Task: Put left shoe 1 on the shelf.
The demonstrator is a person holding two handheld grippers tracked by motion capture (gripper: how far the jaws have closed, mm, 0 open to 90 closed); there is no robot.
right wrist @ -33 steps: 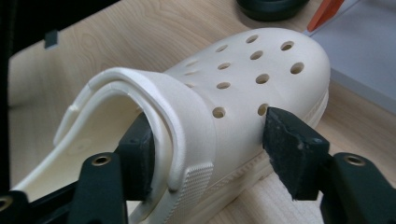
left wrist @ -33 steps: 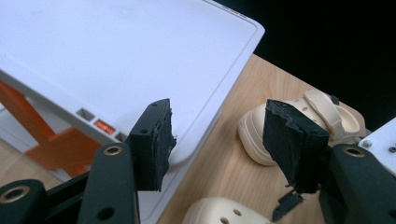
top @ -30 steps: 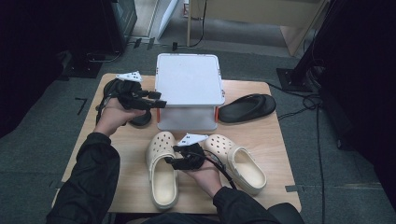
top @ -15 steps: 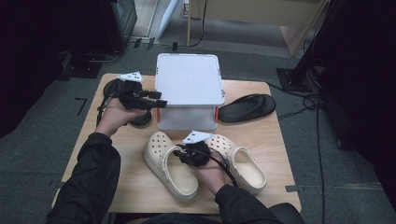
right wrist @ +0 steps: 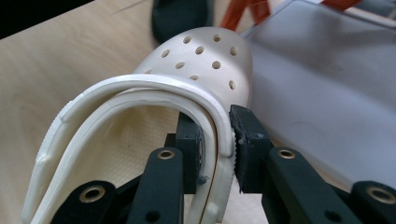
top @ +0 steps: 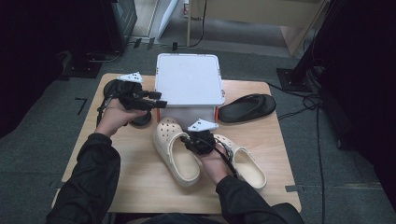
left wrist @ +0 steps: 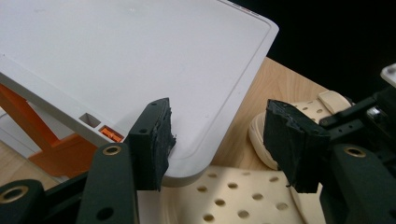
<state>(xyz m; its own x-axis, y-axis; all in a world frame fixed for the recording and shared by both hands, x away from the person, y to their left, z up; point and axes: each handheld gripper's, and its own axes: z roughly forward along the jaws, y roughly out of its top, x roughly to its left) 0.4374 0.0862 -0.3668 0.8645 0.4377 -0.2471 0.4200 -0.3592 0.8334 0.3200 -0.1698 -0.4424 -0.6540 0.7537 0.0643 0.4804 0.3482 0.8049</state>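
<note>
1. A black sandal (top: 114,88) lies at the far left of the wooden table (top: 135,186), partly under the person's left hand.
2. The left gripper (top: 156,99) hovers at the near left corner of the white lidded box (top: 189,79); its jaws stand wide apart with nothing between them, one pad (left wrist: 156,140) just beside the lid's edge.
3. The left cream clog (top: 175,151) lies in front of the box, toe almost touching it.
4. The right gripper (top: 190,140) has just been closing its jaws, and they now pinch this clog's side wall and heel strap (right wrist: 140,91).
5. The second cream clog (top: 245,163) lies just beside the right hand.
6. Another black sandal (top: 247,108) rests right of the box.
</note>
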